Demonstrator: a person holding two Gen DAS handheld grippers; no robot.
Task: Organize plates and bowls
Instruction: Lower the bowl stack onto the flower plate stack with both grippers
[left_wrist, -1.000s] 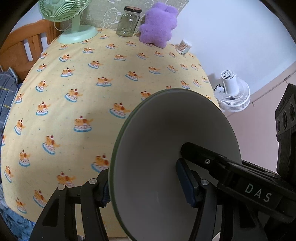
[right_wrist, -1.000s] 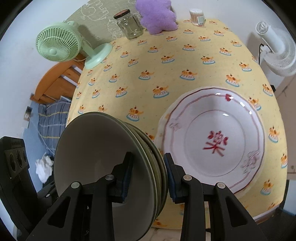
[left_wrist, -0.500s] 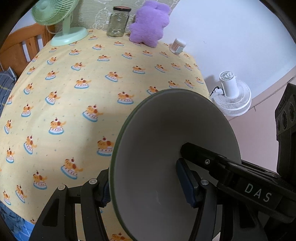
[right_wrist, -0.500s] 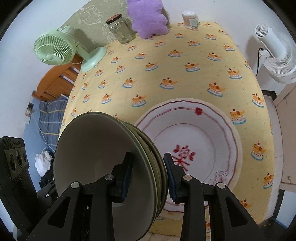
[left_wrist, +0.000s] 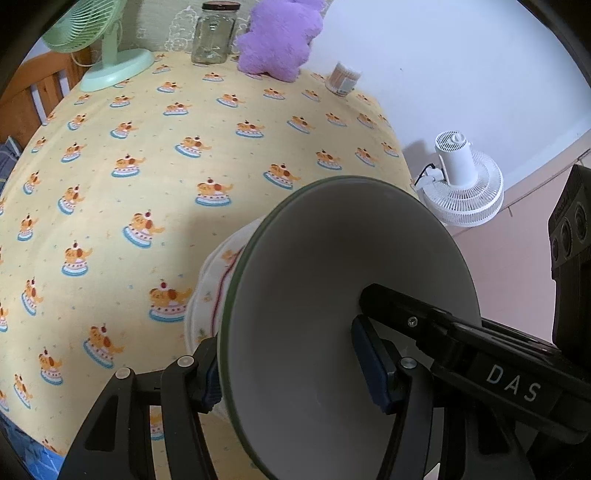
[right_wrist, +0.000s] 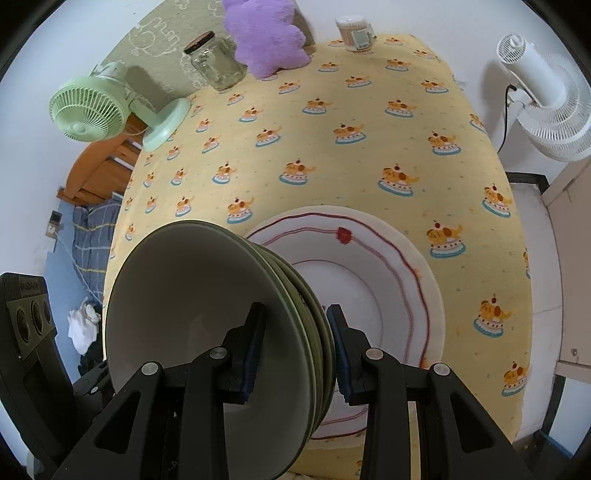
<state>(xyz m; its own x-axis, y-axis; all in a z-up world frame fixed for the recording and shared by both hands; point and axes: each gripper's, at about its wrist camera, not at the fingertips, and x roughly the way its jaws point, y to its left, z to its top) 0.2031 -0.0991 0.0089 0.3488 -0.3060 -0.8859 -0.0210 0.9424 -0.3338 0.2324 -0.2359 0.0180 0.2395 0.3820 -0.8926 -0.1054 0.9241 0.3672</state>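
Left gripper and right gripper, jaws part-open, each clamped across opposite walls of the stack of green bowls, held tilted on edge, mouths facing left, above the white plate on the yellow tablecloth.

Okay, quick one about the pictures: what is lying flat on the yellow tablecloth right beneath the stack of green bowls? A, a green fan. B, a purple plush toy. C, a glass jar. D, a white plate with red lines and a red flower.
D: in the right wrist view the white plate lies flat on the tablecloth just behind the stack of green bowls clamped in the right gripper.
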